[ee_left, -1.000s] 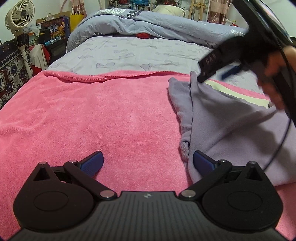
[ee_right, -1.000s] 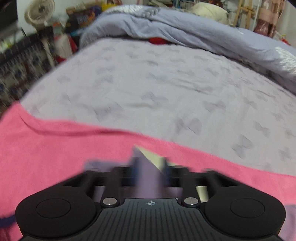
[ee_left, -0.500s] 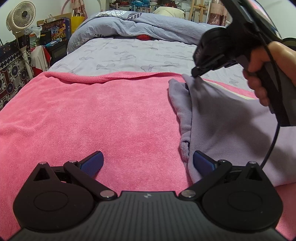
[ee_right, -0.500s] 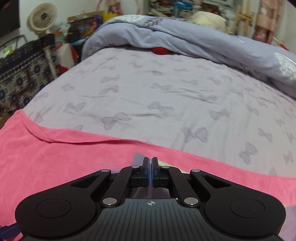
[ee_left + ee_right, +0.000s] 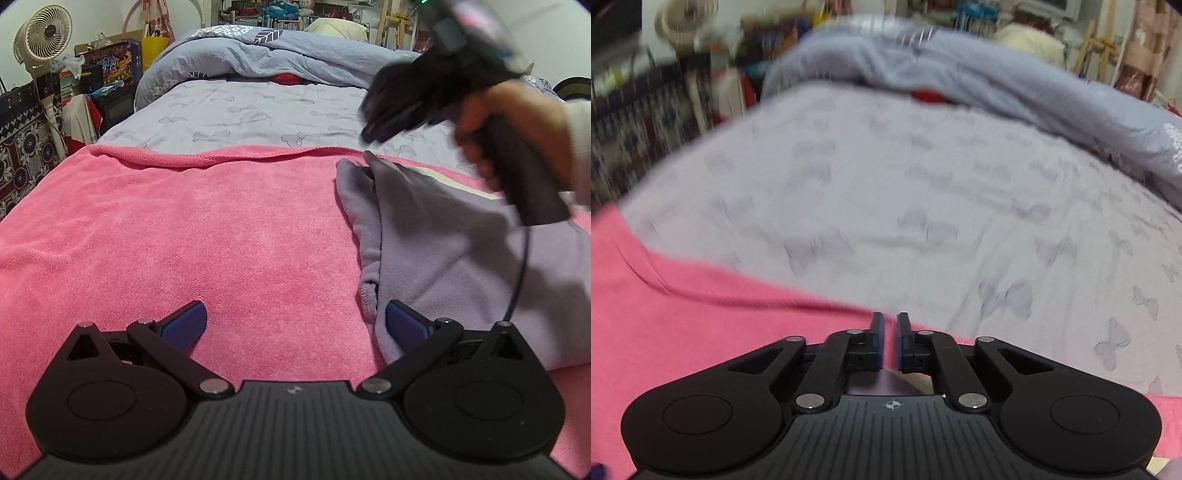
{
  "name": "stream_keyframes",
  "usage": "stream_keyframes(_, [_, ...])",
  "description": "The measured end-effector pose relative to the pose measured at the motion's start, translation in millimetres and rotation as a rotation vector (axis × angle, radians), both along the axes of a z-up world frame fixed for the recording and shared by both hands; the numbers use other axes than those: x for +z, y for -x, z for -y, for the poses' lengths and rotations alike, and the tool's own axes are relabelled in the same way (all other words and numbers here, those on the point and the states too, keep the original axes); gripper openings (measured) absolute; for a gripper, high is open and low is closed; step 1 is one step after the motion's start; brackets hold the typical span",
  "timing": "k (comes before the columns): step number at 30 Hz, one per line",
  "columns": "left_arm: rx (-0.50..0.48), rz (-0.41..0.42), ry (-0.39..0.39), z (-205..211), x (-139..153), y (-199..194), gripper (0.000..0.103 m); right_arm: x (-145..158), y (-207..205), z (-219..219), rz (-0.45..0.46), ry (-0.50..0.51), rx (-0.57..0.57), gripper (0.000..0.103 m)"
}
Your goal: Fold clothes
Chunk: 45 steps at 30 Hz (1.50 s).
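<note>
Lying on the right half of a pink terry towel [image 5: 207, 229] spread across the near end of the bed, the lavender fleece garment [image 5: 454, 251] is partly folded, with a ribbed cuff at its left edge and a pale yellow strip showing along its far side. One pointed corner of the garment stands up at its far edge, close to the towel's far hem.

The left hand-held gripper [image 5: 294, 325] sits low over the towel at the near edge, its blue-padded fingers [image 5: 184, 325] spread wide apart; the right pad is just beside the garment's near-left edge, and nothing is between them.

The right hand-held gripper [image 5: 373, 131], held by a hand [image 5: 509, 122] with a pale sleeve, is blurred above the garment's raised corner, apart from it. In its own view its jaws have just been opening a little: the pads [image 5: 877, 341] stand nearly together with a narrow slit between them, and no cloth in it.

Beyond the towel lies a grey butterfly-print bed sheet [image 5: 258, 114] and a bunched grey duvet [image 5: 266, 55]. A cream fan [image 5: 40, 33] stands past the bed's far left corner.
</note>
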<state>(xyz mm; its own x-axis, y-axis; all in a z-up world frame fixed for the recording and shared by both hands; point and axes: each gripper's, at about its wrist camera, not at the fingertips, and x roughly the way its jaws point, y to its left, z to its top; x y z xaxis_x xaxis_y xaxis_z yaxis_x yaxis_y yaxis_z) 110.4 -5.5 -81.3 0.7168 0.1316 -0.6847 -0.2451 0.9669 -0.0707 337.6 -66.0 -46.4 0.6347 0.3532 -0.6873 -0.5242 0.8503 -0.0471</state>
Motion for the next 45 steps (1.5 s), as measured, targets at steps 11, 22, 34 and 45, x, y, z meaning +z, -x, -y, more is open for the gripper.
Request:
stream_keyframes(11, [0.002,0.001,0.004,0,0,0,0.103,-49,20,27,0.005,0.188,-0.149,0.005])
stream_keyframes(22, [-0.001,-0.032,0.019,-3,6,-4,0.103,-4,45,123,-0.014,0.107,-0.268,0.027])
stream_keyframes(34, [-0.074,0.064,0.097,-8,72,-48,0.101,-9,-5,187,-0.079,-0.015,-0.386,0.063])
stream_keyframes(45, [-0.313,-0.12,-0.076,54,13,-174,0.103,-44,-14,204,-0.12,0.0,-0.375,0.102])
